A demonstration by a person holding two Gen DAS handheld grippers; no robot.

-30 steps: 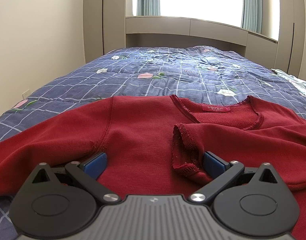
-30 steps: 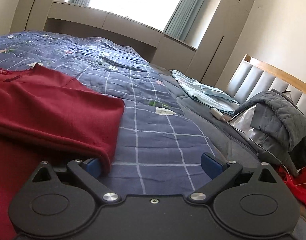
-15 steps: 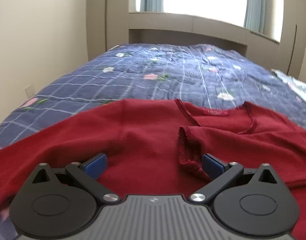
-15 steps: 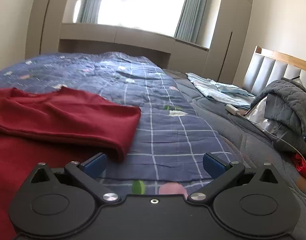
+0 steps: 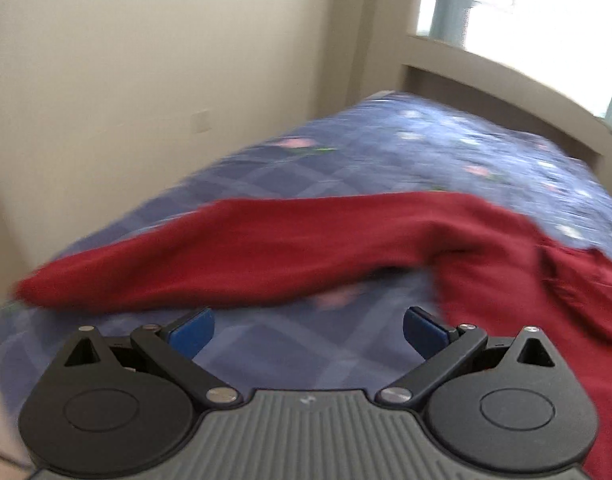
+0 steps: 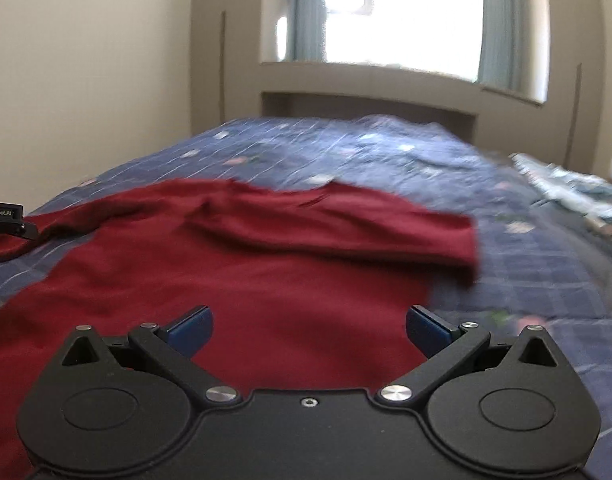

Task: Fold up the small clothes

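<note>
One red sweater (image 6: 234,280) lies spread on the bed (image 6: 525,280), on a blue checked quilt. One sleeve (image 6: 345,232) is already folded across the sweater's chest; the other sleeve (image 5: 210,256) reaches out flat from the sweater's body toward the bed's wall-side edge. Both views blurred, detail soft.

Left gripper (image 5: 307,326): jaws wide apart, nothing between them. Hangs over bare quilt just beside the sweater's side seam, the outstretched sleeve lying across in front of it.

Right gripper (image 6: 307,326): jaws wide apart, holding nothing. Poised low over the sweater's lower body, hem side.

Step in hand, as I judge it: taking up the outstretched sleeve to fold it in over the sweater's chest, matching the first.

To do it well:
- pinch near the cuff end, one layer only, not the quilt beneath
- lift just enough to clear the sweater, carry across, lay flat over the folded sleeve
- right gripper could pin the sweater's body so it doesn't drag
- knit looks soft and limp; likely to sag and bunch if carried fast

Count: sweaters one; sleeves two, one folded, one out; grippers two. One pale bundle of cloth (image 6: 569,192) lies well apart from the sweater, at the bed's far side.
</note>
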